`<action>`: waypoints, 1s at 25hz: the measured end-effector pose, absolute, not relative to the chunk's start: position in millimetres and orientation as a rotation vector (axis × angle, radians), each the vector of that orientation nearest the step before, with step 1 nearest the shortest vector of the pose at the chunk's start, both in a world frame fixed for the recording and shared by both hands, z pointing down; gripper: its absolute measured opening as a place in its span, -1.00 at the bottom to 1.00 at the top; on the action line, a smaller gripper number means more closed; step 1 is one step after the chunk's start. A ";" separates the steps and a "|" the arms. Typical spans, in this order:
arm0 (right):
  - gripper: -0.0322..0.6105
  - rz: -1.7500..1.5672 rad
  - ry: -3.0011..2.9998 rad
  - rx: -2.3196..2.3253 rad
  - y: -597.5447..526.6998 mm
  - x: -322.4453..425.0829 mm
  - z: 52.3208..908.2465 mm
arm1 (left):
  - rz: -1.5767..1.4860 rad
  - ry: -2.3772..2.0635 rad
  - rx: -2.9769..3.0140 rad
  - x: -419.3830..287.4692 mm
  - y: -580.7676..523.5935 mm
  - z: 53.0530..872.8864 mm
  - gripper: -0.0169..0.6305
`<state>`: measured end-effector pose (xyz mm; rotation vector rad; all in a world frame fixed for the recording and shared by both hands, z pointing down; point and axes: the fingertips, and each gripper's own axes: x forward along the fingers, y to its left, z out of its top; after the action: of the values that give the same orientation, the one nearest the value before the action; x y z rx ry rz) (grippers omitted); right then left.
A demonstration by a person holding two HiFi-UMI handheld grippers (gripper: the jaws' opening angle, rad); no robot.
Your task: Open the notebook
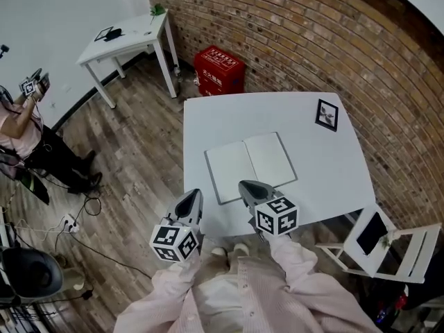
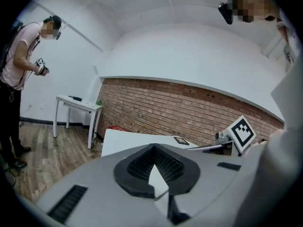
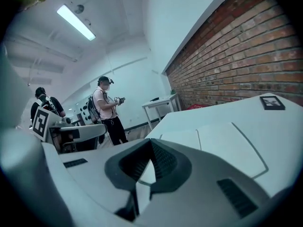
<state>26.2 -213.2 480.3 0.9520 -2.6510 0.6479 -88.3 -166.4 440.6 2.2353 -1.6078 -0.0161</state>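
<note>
The notebook lies open and flat on the white table, showing two blank white pages; in the right gripper view the notebook sits just beyond the jaws. My left gripper hovers off the table's front-left edge, shut and empty. My right gripper hangs over the notebook's near edge, shut with nothing in it. In the left gripper view my left gripper points across the table, its jaws meeting at the tips. My right gripper looks the same way.
A black-and-white marker card lies at the table's far right corner. A small white side table and a red box stand by the brick wall. A white folding chair is at the right. A person stands at the left.
</note>
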 end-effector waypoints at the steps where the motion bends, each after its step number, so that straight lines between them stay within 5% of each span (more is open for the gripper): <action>1: -0.89 0.645 -2.668 0.962 -216.1 29.1 473.9 | -0.020 -1.604 2.254 -87.7 -167.6 434.7 -0.97; 25: -0.89 0.209 -2.963 1.190 -249.5 90.9 336.0 | -0.058 -1.856 2.386 -118.6 -185.3 333.4 -0.97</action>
<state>90.9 -249.5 336.0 1.1898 -2.9634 0.2087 -118.6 -185.3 333.4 2.3857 -1.8563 -0.0578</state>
